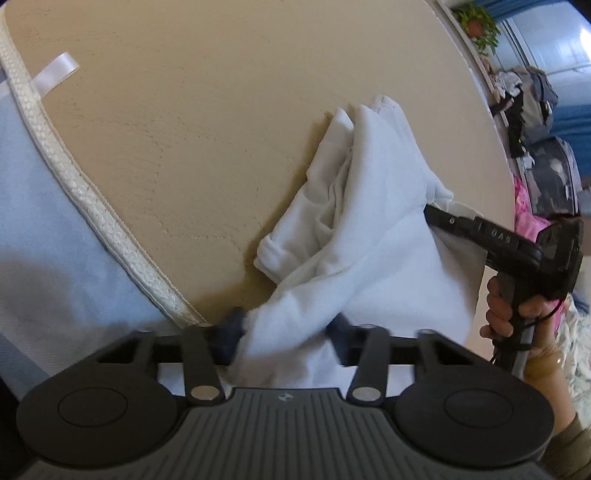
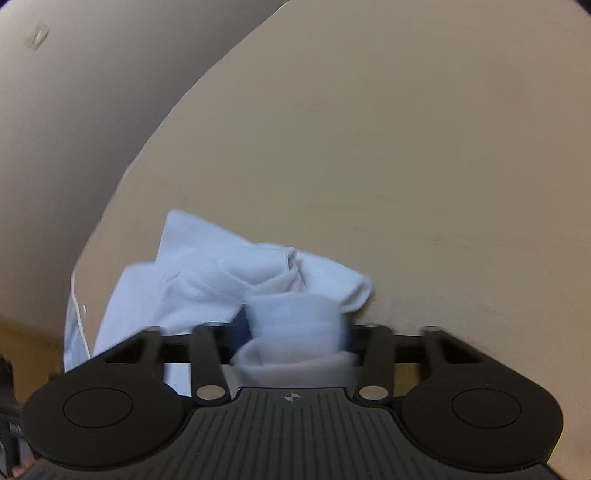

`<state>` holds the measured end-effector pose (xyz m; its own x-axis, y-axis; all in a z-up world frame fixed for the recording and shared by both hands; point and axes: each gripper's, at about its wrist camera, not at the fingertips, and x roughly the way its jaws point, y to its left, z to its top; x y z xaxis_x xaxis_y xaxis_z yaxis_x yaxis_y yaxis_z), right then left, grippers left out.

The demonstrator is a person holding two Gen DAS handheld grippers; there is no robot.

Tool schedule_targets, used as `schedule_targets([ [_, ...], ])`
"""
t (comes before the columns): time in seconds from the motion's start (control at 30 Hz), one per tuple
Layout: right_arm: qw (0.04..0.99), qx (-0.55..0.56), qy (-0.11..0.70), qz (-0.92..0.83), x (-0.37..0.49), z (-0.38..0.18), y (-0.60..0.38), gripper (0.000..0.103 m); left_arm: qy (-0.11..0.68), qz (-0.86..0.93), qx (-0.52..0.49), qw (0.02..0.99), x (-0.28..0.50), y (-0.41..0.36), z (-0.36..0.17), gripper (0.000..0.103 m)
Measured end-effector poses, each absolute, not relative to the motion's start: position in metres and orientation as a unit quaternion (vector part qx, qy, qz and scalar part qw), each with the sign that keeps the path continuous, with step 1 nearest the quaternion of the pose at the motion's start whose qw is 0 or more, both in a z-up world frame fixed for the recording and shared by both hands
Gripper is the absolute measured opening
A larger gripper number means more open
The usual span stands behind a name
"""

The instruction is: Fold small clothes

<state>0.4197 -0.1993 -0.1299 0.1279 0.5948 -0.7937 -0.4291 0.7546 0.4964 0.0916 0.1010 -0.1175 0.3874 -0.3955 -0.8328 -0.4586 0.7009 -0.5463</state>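
Observation:
A small white garment (image 1: 369,221) hangs bunched over the beige table (image 1: 184,129), held at two ends. My left gripper (image 1: 288,332) is shut on one end of it, its blue pads pressing the cloth. My right gripper (image 2: 295,332) is shut on the other end (image 2: 291,321), and the cloth drapes away to the left in its view. The right gripper also shows in the left wrist view (image 1: 436,214), its black fingers reaching into the cloth from the right, with the person's hand behind it.
A pale blue cloth with a white braided edge (image 1: 55,221) and a white ribbon tag (image 1: 55,72) lies at the table's left. Beyond the table's right edge are a potted plant (image 1: 476,22), a pile of clothes (image 1: 528,99) and pink fabric (image 1: 528,218).

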Motion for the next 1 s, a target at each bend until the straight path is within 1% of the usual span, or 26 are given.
schedule_targets([
  [0.03,0.748,0.061,0.561,0.348,0.418,-0.127,-0.196,0.034,0.555,0.019,-0.381,0.739,0.093,0.099,-0.113,0.031],
  [0.07,0.751,0.053,0.559,0.347,0.416,-0.124,-0.194,0.033,0.557,0.017,-0.37,0.744,0.096,0.098,-0.108,0.028],
  [0.2,0.772,0.027,0.538,0.337,0.415,-0.106,-0.194,0.03,0.573,0.009,-0.314,0.757,0.115,0.093,-0.092,0.024],
  [0.3,0.792,0.054,0.525,0.305,0.404,-0.094,-0.212,0.029,0.581,-0.015,-0.259,0.771,0.147,0.085,-0.077,0.024],
  [0.37,0.81,0.098,0.515,0.262,0.392,-0.09,-0.246,0.029,0.59,-0.05,-0.203,0.78,0.19,0.069,-0.067,0.024],
  [0.43,0.83,0.151,0.499,0.2,0.373,-0.094,-0.289,0.029,0.605,-0.089,-0.147,0.777,0.25,0.038,-0.065,0.024],
  [0.53,0.836,0.28,0.464,0.082,0.325,-0.112,-0.362,0.029,0.608,-0.126,-0.061,0.782,0.32,-0.039,-0.064,0.024],
  [0.6,0.822,0.361,0.439,0.016,0.29,-0.127,-0.396,0.029,0.596,-0.147,0.014,0.789,0.345,-0.1,-0.06,0.024],
  [0.67,0.798,0.437,0.413,-0.044,0.251,-0.144,-0.413,0.029,0.581,-0.164,0.068,0.795,0.355,-0.144,-0.054,0.024],
  [0.77,0.764,0.521,0.371,-0.092,0.197,-0.165,-0.408,0.029,0.586,-0.175,0.113,0.783,0.362,-0.171,-0.055,0.025],
  [0.8,0.762,0.531,0.357,-0.099,0.187,-0.167,-0.404,0.03,0.59,-0.174,0.119,0.779,0.364,-0.17,-0.056,0.027],
  [0.83,0.764,0.535,0.344,-0.104,0.179,-0.169,-0.399,0.031,0.593,-0.175,0.115,0.777,0.367,-0.166,-0.055,0.035],
  [0.87,0.769,0.531,0.339,-0.109,0.176,-0.17,-0.396,0.033,0.595,-0.173,0.105,0.777,0.371,-0.158,-0.054,0.048],
  [0.9,0.777,0.518,0.34,-0.109,0.175,-0.172,-0.388,0.035,0.596,-0.16,0.093,0.781,0.374,-0.145,-0.052,0.057],
  [0.93,0.79,0.496,0.345,-0.105,0.177,-0.171,-0.386,0.036,0.592,-0.138,0.083,0.79,0.377,-0.132,-0.05,0.074],
  [0.97,0.805,0.467,0.351,-0.099,0.179,-0.166,-0.389,0.037,0.585,-0.113,0.073,0.8,0.38,-0.118,-0.047,0.086],
  [1.0,0.823,0.43,0.357,-0.097,0.182,-0.16,-0.386,0.042,0.578,-0.08,0.061,0.81,0.384,-0.101,-0.045,0.087],
])
